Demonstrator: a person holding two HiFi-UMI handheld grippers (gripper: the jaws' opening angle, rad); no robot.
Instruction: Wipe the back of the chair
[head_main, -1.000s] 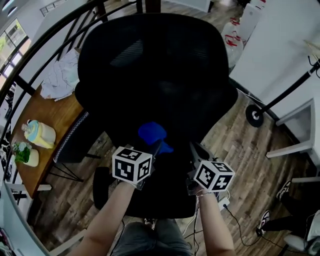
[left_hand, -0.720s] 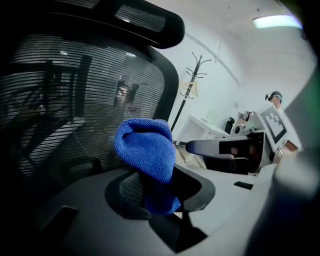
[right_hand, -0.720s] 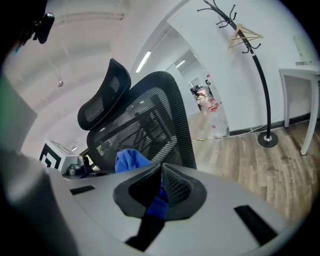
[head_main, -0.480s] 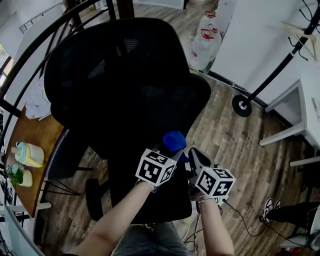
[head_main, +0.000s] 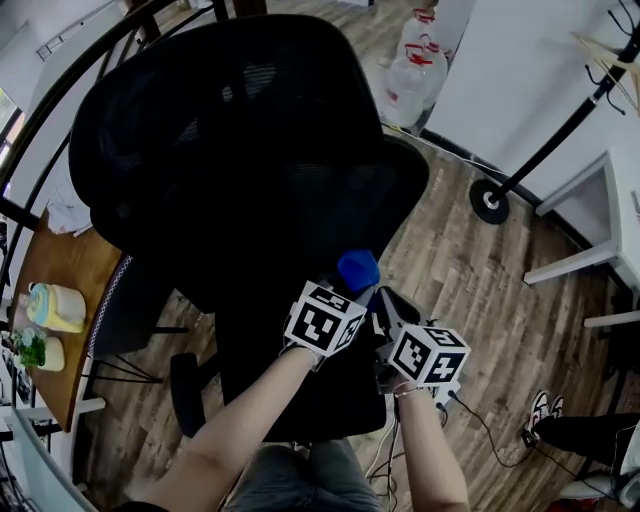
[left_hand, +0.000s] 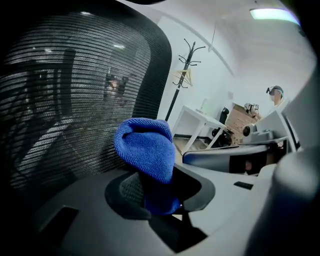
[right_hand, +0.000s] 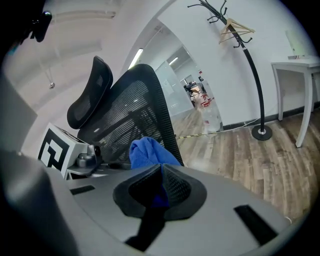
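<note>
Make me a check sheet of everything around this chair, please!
Surface: wooden floor.
Job's things: black mesh chair back; blue cloth, bunched near its right edge.
Clutter: water bottles; pale cloth and pastel pot on a side table.
Grippers: left tool pinches the blue cloth; right tool looks closed on it too.
Cables: one cable trails on the floor.
Surroundings: coat stand, white desk.
</note>
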